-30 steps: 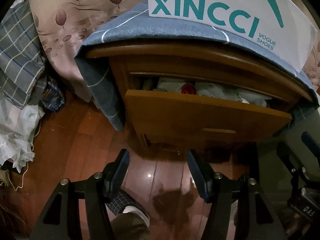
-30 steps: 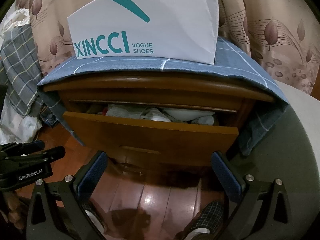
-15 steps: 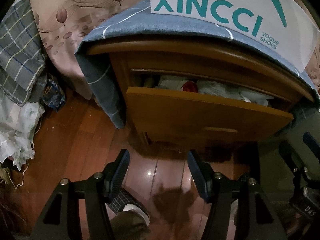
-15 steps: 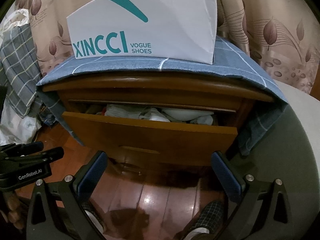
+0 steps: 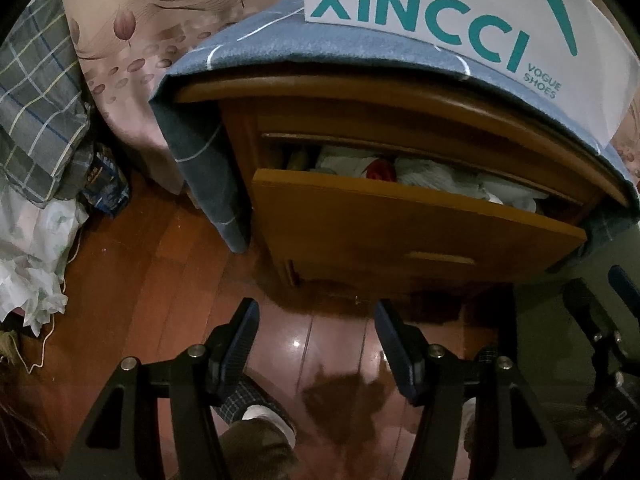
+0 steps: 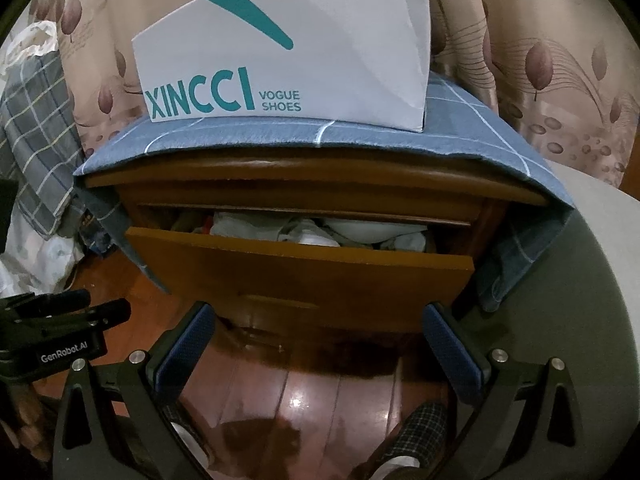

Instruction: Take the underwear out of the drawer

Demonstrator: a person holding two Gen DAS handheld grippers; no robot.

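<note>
A wooden nightstand has its top drawer (image 5: 400,224) (image 6: 296,276) pulled partly out. Inside lies a heap of pale folded underwear (image 5: 432,178) (image 6: 304,232), with one red piece (image 5: 380,170) near the left. My left gripper (image 5: 314,316) hangs open over the floor in front of the drawer, nothing between its fingers. My right gripper (image 6: 318,322) is open wider, also empty, just short of the drawer front. The left gripper's body (image 6: 60,332) shows at the left edge of the right wrist view.
A white XINCCI shoe box (image 6: 288,52) stands on a blue checked cloth (image 6: 360,136) draped over the nightstand. Plaid bedding (image 5: 32,92) and white bags (image 5: 28,256) crowd the floor on the left. A grey cushion (image 6: 580,300) is at the right. The person's slippered feet (image 5: 260,416) are below.
</note>
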